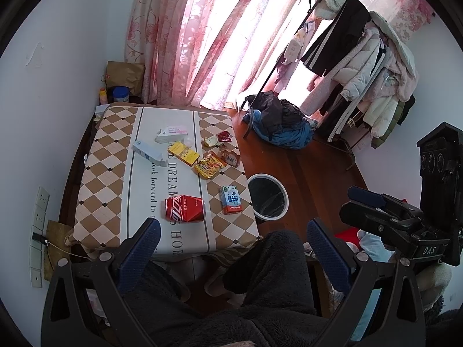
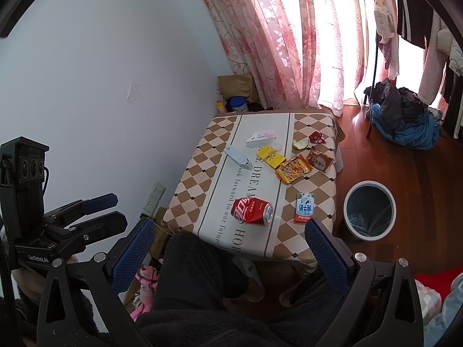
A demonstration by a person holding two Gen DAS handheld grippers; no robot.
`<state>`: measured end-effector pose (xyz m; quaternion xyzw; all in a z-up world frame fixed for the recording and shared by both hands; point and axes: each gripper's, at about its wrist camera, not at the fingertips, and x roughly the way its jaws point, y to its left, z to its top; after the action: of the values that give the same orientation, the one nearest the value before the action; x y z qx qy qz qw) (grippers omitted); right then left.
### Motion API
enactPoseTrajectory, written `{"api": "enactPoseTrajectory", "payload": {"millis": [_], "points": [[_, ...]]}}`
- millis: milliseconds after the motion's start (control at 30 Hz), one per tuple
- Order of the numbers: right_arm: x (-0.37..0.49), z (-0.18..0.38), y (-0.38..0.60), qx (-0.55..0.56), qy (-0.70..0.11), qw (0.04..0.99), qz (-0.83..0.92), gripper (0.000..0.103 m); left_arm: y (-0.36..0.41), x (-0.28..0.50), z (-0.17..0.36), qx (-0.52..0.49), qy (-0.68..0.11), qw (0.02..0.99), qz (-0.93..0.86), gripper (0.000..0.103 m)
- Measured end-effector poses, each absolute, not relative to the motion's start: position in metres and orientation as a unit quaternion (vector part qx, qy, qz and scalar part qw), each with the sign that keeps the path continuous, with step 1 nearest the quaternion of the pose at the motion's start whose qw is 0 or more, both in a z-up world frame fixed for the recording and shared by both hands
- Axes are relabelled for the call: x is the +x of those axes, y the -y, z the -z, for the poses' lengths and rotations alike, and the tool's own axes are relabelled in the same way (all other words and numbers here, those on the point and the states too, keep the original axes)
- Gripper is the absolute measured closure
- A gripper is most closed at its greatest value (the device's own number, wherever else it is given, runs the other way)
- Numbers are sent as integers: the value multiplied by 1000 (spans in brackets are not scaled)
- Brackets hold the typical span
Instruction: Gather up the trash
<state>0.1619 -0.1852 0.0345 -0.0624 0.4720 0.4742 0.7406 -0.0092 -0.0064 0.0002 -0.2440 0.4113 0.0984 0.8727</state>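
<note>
table (image 1: 95, 173) can (image 1: 185, 208) beyond left gripper (image 1: 233, 248)

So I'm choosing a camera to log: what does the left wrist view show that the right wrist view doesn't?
Only the left: the full clothes rack and the right tongs.
Only the right: a pink toy on the floor and the left tongs.
Both: the red can, milk carton, trash bin, checked table.

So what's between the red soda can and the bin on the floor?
A small drink carton lies on the table between the crushed red can and the round bin. Past the carton comes the table's edge. The right wrist view shows it best.
</note>
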Motion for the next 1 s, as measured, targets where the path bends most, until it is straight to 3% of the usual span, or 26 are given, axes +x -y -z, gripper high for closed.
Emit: {"api": "enactPoseTrajectory", "payload": {"millis": [1000], "points": [[156, -32, 176, -73, -472, 738, -477, 0, 1, -11, -2, -249, -408, 873, -97, 0]]}}
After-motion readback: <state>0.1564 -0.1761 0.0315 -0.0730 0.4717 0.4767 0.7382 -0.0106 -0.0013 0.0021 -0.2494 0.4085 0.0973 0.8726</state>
